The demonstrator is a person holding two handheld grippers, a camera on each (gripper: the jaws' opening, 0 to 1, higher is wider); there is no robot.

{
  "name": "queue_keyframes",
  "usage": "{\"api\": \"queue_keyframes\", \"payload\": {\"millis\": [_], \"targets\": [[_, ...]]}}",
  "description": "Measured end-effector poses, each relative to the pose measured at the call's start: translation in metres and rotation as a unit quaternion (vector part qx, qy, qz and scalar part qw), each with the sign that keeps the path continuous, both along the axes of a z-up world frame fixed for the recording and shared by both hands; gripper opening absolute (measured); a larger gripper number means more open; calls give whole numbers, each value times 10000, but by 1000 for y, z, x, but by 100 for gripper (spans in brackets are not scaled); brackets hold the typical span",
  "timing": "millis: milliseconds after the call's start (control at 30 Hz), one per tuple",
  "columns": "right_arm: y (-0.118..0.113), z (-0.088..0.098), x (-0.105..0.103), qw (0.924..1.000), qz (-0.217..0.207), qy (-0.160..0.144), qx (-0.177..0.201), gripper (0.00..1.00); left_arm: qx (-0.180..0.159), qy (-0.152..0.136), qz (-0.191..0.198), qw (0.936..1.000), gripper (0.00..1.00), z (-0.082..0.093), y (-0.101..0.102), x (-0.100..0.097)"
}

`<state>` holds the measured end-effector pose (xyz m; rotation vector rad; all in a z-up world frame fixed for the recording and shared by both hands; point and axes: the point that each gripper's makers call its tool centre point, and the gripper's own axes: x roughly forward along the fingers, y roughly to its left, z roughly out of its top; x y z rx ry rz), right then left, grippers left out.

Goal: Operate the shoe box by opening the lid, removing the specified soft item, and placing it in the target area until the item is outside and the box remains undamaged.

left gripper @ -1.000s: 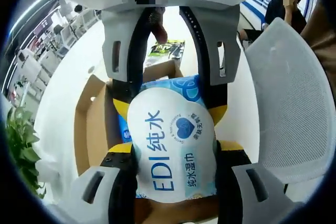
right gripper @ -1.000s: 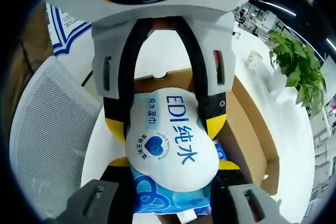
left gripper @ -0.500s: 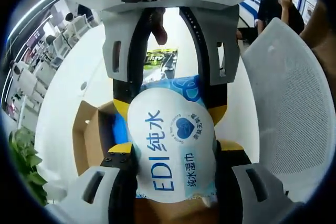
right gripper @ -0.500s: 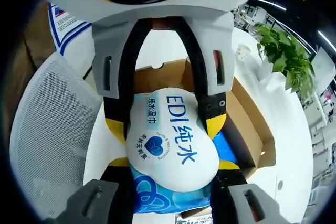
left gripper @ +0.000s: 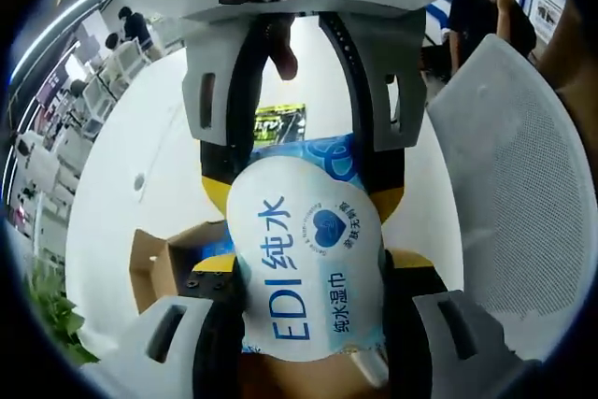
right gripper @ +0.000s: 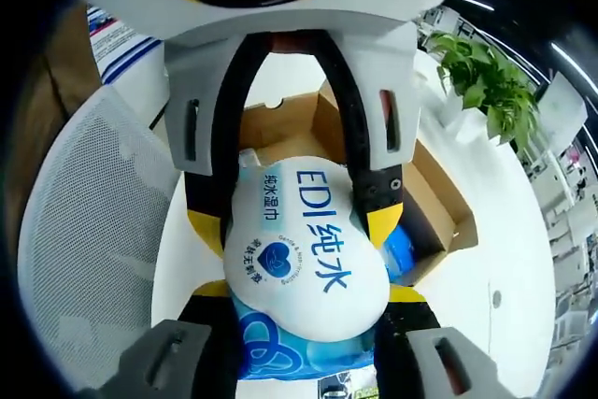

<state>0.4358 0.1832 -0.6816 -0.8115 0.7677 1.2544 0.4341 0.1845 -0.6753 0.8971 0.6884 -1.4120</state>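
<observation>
A soft blue-and-white wet-wipes pack (left gripper: 304,268) (right gripper: 304,254) hangs in the air above the table, pinched from two opposite ends. My left gripper (left gripper: 310,266) (right gripper: 294,219) is shut on one end. My right gripper (right gripper: 308,292) (left gripper: 304,192) is shut on the other end, facing the left one. The open brown shoe box (left gripper: 154,263) (right gripper: 439,217) lies below on the white table, partly hidden behind the pack and the jaws. Something blue (right gripper: 400,248) shows inside the box.
A white mesh chair (left gripper: 523,193) (right gripper: 84,231) stands close beside the table. A black-and-green packet (left gripper: 280,123) lies on the white table (left gripper: 149,147). A potted plant (right gripper: 486,91) sits past the box. A person (left gripper: 486,7) sits in the background.
Both grippers keep the same hold on the pack. The box has slid lower and shrunk in both views, so the cameras and the pack have risen away from it.
</observation>
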Motion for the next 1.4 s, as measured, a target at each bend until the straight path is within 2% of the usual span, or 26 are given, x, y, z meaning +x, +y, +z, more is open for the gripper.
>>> {"api": "queue_keyframes", "payload": {"millis": [333, 833, 1400], "targets": [[-29, -1, -7, 9997, -233, 61, -15, 53, 27, 37, -277, 9996, 59, -2, -31, -8], [-78, 0, -8, 9987, -503, 12, -52, 53, -5, -28, -546, 9985, 59, -1, -79, -9], [-104, -2, -5, 9978, -664, -22, -19, 53, 25, -60, -700, 9975, 59, -3, -105, -6]]}}
